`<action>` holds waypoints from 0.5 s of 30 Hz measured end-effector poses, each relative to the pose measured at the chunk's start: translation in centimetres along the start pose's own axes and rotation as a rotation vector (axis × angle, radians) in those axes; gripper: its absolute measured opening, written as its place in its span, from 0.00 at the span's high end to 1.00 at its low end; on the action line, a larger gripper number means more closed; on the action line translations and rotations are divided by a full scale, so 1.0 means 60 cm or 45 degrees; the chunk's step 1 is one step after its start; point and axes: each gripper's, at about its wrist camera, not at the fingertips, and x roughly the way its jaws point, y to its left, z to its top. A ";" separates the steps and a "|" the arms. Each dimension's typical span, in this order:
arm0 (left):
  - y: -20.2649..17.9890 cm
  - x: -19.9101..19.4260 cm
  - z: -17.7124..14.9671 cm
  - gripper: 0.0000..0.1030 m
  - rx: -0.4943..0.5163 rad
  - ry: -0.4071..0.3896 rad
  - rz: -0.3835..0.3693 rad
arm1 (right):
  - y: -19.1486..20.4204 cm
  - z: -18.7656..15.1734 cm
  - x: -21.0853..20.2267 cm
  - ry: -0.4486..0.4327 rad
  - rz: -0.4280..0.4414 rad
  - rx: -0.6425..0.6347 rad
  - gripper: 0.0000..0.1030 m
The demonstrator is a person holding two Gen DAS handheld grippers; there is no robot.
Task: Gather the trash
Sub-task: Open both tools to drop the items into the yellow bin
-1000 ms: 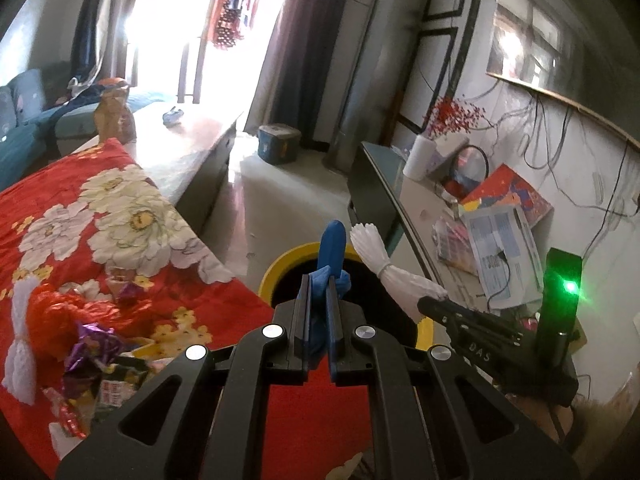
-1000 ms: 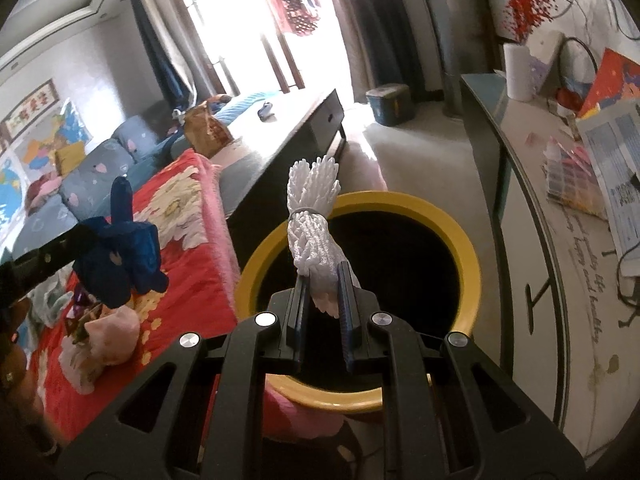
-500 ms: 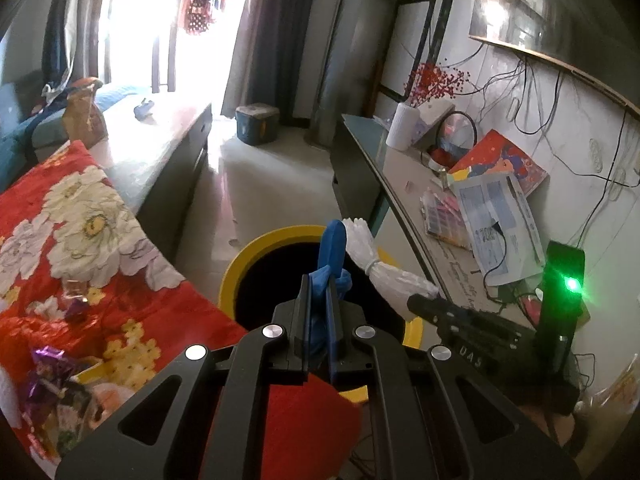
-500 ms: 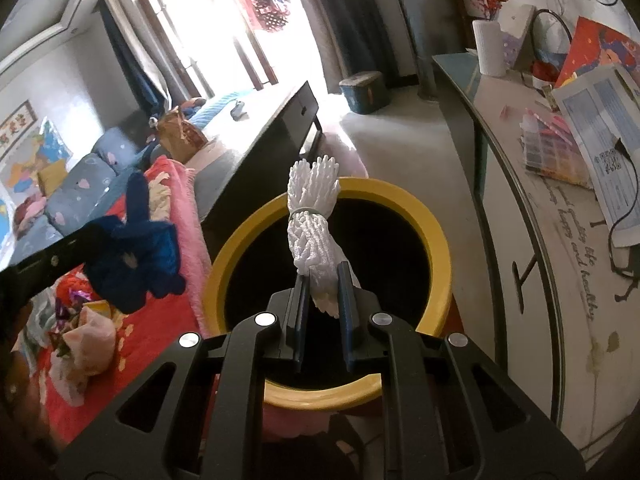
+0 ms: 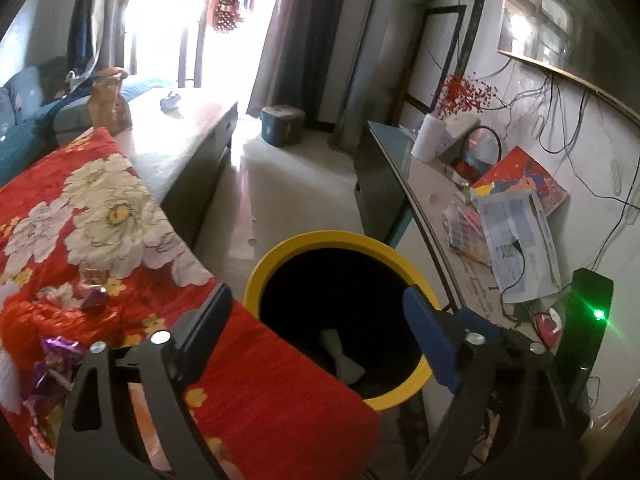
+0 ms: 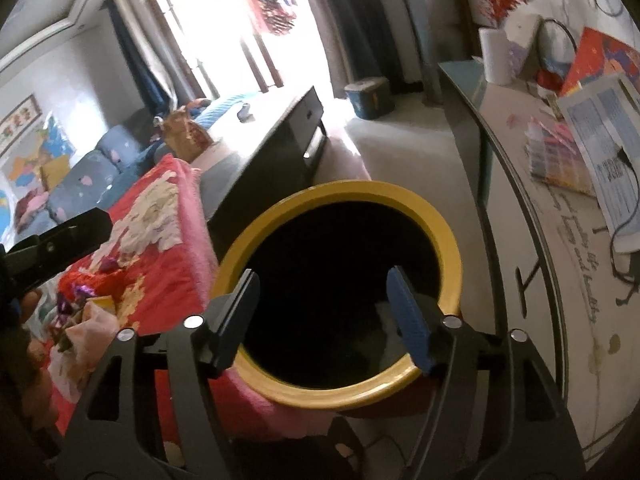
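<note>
Yellow-rimmed bin (image 5: 334, 240) below both grippers; left gripper (image 5: 316, 320) opening, nothing between jaws; right gripper (image 6: 322, 304) opening, empty; white scrap (image 5: 342, 354) inside bin.

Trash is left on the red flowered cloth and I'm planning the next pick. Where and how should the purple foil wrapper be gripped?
Probably pinch the purple foil wrapper across its crumpled, raised middle, coming straight down from above. It lies low on the red cloth among other scraps, so a sideways approach would likely drag those along.
</note>
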 end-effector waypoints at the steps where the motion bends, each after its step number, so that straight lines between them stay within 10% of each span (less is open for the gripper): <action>1: 0.004 -0.006 -0.003 0.13 -0.005 -0.007 0.004 | 0.007 0.000 -0.003 -0.007 0.007 -0.013 0.39; 15: 0.062 -0.077 -0.030 0.09 -0.105 -0.102 0.068 | 0.064 -0.001 -0.036 -0.078 0.090 -0.140 0.36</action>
